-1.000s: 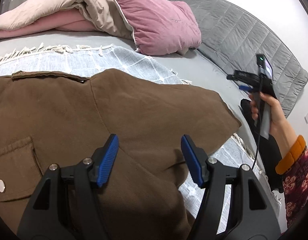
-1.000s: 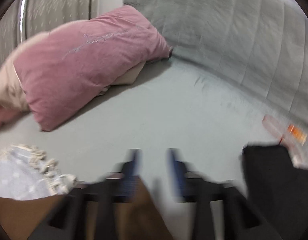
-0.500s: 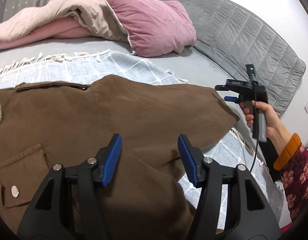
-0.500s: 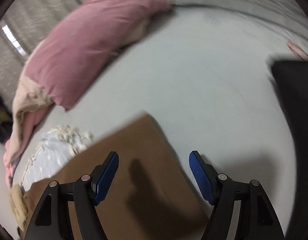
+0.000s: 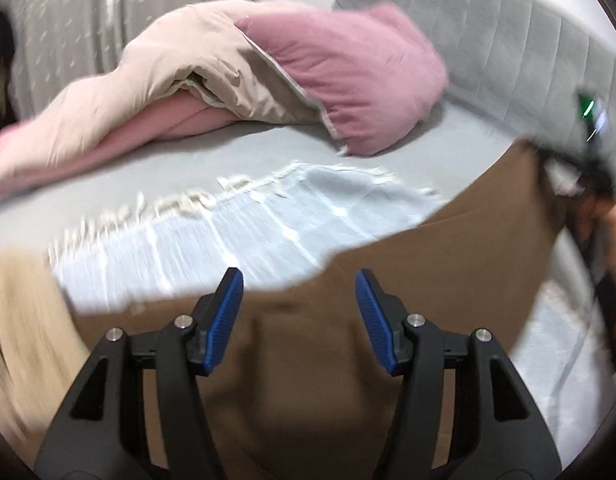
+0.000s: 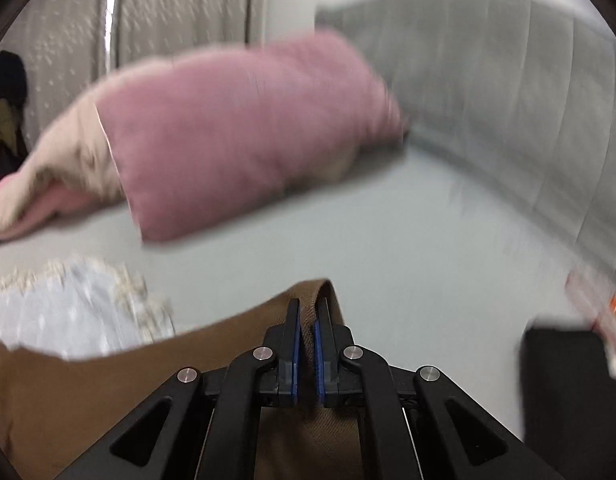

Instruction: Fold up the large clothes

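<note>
Right gripper (image 6: 305, 334): jaws have just closed, blue pads pinching a corner hem of the brown twill jacket (image 6: 108, 392), cloth plainly between them. In the left wrist view that held corner stands lifted at 2 o'clock, the jacket's edge (image 5: 448, 264) running taut from there down toward 8 o'clock across the pale blue fringed throw (image 5: 248, 224). Left gripper (image 5: 299, 320): jaws about half open, hovering over brown cloth at 6 o'clock, pads not pressing anything. Jacket lies on the grey bed sheet (image 6: 408, 240); pink velvet pillow (image 5: 360, 80) and beige duvet (image 5: 168, 64) sit well apart at 12 o'clock. Step in hand, as I judge it: carry the raised corner over to make the fold. To do it well, keep the pinch firm, lift until the hem clears the throw's fringe, let the left gripper pin or take the matching edge so the fold line runs straight, then lay down flat without dragging. Both views blurred; fine detail uncertain.
</note>
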{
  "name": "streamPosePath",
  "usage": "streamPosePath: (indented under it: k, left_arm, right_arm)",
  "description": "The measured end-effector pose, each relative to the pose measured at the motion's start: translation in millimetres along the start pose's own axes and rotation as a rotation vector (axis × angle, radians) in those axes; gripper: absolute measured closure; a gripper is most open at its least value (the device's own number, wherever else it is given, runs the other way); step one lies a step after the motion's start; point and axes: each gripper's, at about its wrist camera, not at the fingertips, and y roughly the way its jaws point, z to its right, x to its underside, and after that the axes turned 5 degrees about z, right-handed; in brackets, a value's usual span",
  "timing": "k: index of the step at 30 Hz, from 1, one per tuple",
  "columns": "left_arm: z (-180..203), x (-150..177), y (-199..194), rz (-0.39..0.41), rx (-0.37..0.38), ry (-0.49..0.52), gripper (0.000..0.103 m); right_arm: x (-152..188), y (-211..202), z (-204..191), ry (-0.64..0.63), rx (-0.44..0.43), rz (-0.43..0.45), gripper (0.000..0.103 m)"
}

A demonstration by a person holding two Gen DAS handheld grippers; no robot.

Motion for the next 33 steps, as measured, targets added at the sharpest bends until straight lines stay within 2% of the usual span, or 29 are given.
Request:
streamPosePath:
  k: [2,3,4,5,6,7,8,10,11,12,14,18,20,22,24,25,26,27,28,29,31,32,33]
  left_arm:
    - [-9,-7,32,-0.072,0.024,0.043,0.043]
    - [-14,-6,55,-0.145,0.033,0.049,0.043]
    - [-16,-2,71,-0.21,0.018,0.054,0.043]
    - [-17,4,86,-0.277,0.018,0.06,0.043]
    - [-20,7,88,-0.271,0.057,0.038,0.043]
    - [-22,7,86,-0.257,0.075,0.021,0.043]
    - [-26,7,84,-0.258,0.098,0.003,0.043]
    - [-33,9,82,-0.269,0.153,-0.025,0.043]
    - [-34,11,82,-0.27,0.176,-0.035,0.043]
    - [-35,11,82,-0.272,0.195,-0.044,0.043]
    - [-36,11,83,-0.272,0.226,-0.07,0.043]
    - [-44,-1,70,-0.182,0.335,-0.208,0.043]
    - [-43,-3,69,-0.172,0.356,-0.234,0.043]
    - [-30,-2,74,-0.208,0.332,-0.176,0.043]
    - [-7,5,84,-0.271,0.28,-0.067,0.043]
    - [0,8,87,-0.281,0.261,-0.033,0.059]
    - [9,9,87,-0.265,0.203,0.002,0.074]
    - [14,5,81,-0.226,0.153,-0.013,0.096]
    - [14,1,73,-0.186,0.132,-0.066,0.098]
    - [15,-6,54,-0.088,0.118,-0.137,0.098]
    - [13,-10,31,0.053,0.083,-0.179,0.098]
    - [12,-10,28,0.093,0.058,-0.189,0.098]
    - [15,-6,41,0.059,-0.007,-0.163,0.099]
  right_arm:
    - [-11,17,-2,-0.028,0.072,0.0,0.099]
    - [-11,34,2,-0.024,0.149,-0.037,0.099]
    - [-5,57,9,0.005,0.198,-0.129,0.098]
    - [2,72,15,0.049,0.199,-0.206,0.097]
    - [14,81,21,0.099,0.183,-0.259,0.096]
    - [22,79,24,0.117,0.157,-0.261,0.094]
    - [28,76,27,0.124,0.121,-0.262,0.088]
    - [39,68,35,0.147,0.038,-0.272,0.073]
    - [43,59,42,0.171,0.003,-0.267,0.06]
    - [46,53,47,0.191,-0.012,-0.259,0.052]
    - [52,38,64,0.271,-0.042,-0.281,0.043]
    - [79,12,74,0.431,-0.128,-0.416,0.041]
    - [99,9,76,0.477,-0.117,-0.482,0.041]
    - [116,9,76,0.528,-0.108,-0.52,0.041]
    - [124,7,79,0.584,-0.11,-0.491,0.041]
    - [125,6,79,0.598,-0.111,-0.457,0.041]
    - [125,7,78,0.613,-0.124,-0.433,0.041]
    - [126,11,74,0.621,-0.156,-0.416,0.048]
    - [124,15,68,0.6,-0.179,-0.407,0.063]
    - [123,17,64,0.579,-0.188,-0.405,0.094]
    - [108,-1,62,0.535,-0.153,-0.29,0.097]
    - [97,-12,59,0.48,-0.116,-0.217,0.099]
    - [89,-17,55,0.415,-0.055,-0.165,0.099]
